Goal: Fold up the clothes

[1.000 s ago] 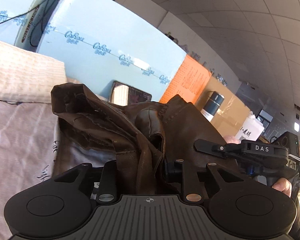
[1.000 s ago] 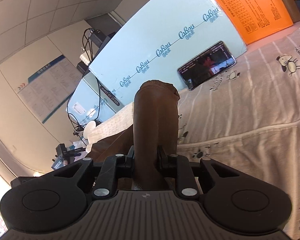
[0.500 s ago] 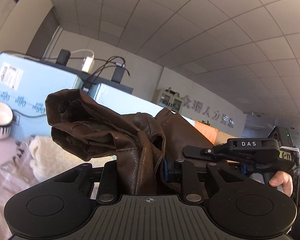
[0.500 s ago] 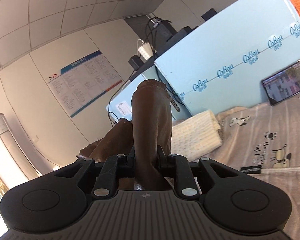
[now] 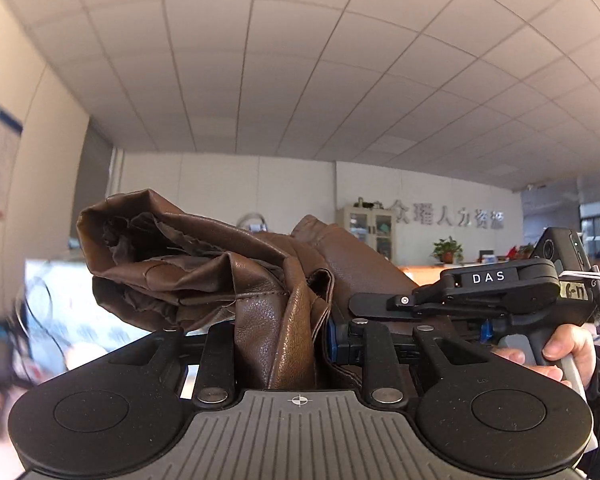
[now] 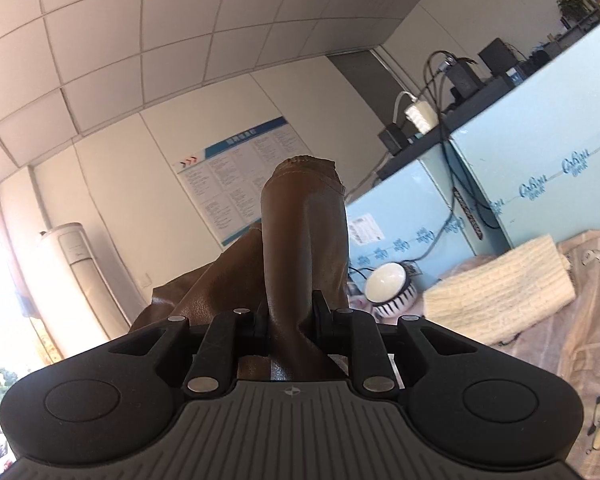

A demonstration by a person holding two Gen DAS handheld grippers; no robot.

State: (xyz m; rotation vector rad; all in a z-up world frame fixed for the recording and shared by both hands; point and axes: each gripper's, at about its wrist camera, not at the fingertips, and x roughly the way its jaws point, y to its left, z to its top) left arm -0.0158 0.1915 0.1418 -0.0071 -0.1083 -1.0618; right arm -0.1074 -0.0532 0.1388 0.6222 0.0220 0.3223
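Observation:
A brown leather garment (image 5: 204, 264) hangs in the air, bunched and creased. My left gripper (image 5: 278, 336) is shut on a thick fold of it, and a rolled end sticks out to the left. In the right wrist view a smooth upright fold of the same leather garment (image 6: 304, 232) rises between the pads of my right gripper (image 6: 290, 318), which is shut on it. From the left wrist view the right gripper (image 5: 364, 306) shows side-on just to the right, with a hand (image 5: 568, 344) on its handle. More leather stretches between the two grippers.
Below and to the right lies a bed sheet (image 6: 580, 360) with cartoon prints, bearing a folded cream knit (image 6: 500, 292) and a striped bowl (image 6: 388, 284). Light-blue foam boards (image 6: 540, 168) with cables stand behind it. A floor air conditioner (image 6: 80, 280) stands by the left wall.
Both grippers have risen with the leather garment, and their views have swung from the bed up to the wall and ceiling. The phone and orange board have left view. Both grips look unchanged.

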